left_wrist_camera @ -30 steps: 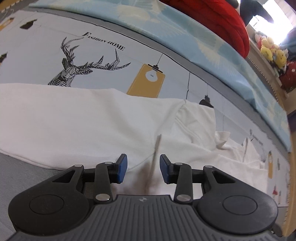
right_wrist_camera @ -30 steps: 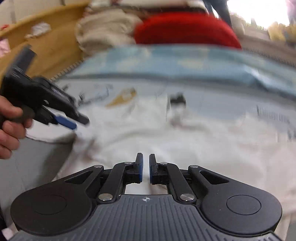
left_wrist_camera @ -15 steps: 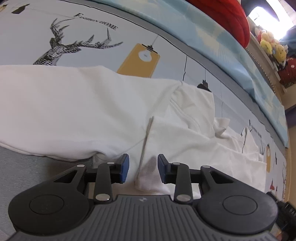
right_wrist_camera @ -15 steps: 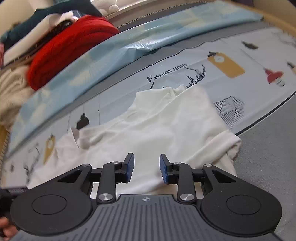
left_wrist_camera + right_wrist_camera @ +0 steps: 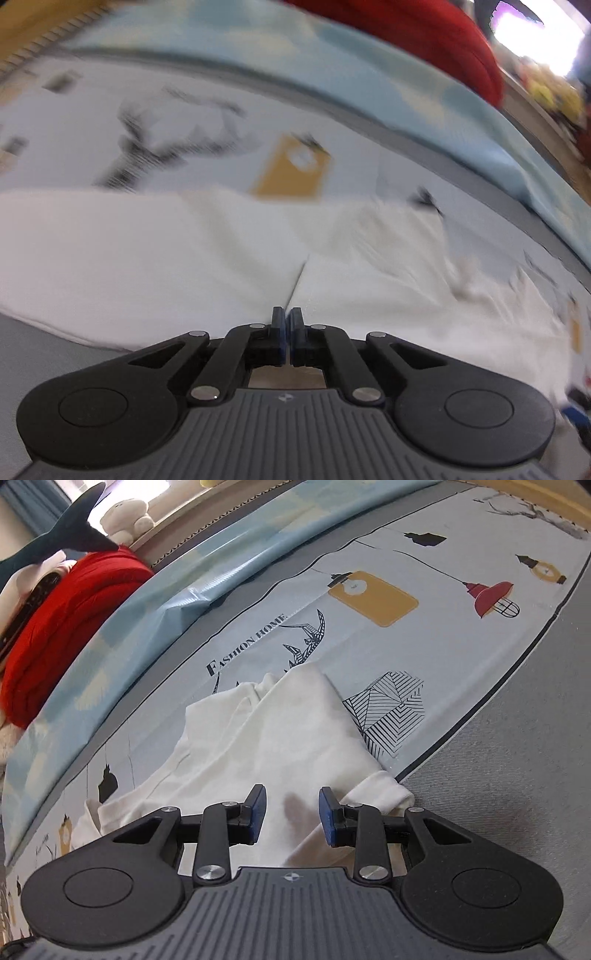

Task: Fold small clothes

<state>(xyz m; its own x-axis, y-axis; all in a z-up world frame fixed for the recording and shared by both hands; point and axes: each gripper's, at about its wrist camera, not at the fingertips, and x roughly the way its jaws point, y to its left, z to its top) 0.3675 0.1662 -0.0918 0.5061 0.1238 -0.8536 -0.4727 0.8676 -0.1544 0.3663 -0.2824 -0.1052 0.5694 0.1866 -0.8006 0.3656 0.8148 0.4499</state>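
A small white cotton garment (image 5: 280, 738) lies spread on a pale printed cloth with a deer drawing, yellow tags and lamp motifs (image 5: 424, 635), which covers the bench; grey felt-like surface (image 5: 517, 775) runs along the near side.

The left tongs (image 5: 287, 325) are pressed together. They sit right at a raised fold line of the white fabric, and the cloth appears to be nipped between the blue pads, though the blur in the left wrist view makes that hard to confirm. A pinch there would give a corner to lift and carry over.

The right tongs (image 5: 291, 812) are spread partway, hanging over the near hem of the garment with cloth lying under the gap but nothing gripped. The rolled edge of the hem (image 5: 384, 794) lies just beside the right-hand pad, so this looks like the second hold being lined up.

A bunched sleeve or collar sits at the garment's far end, touching the deer print. Beyond it the printed cloth is bare towards the blue-and-white patterned sheet (image 5: 166, 590), leaving room to fold away from the person. A folded red knitted blanket (image 5: 66, 620) and soft toys are well apart at the back.
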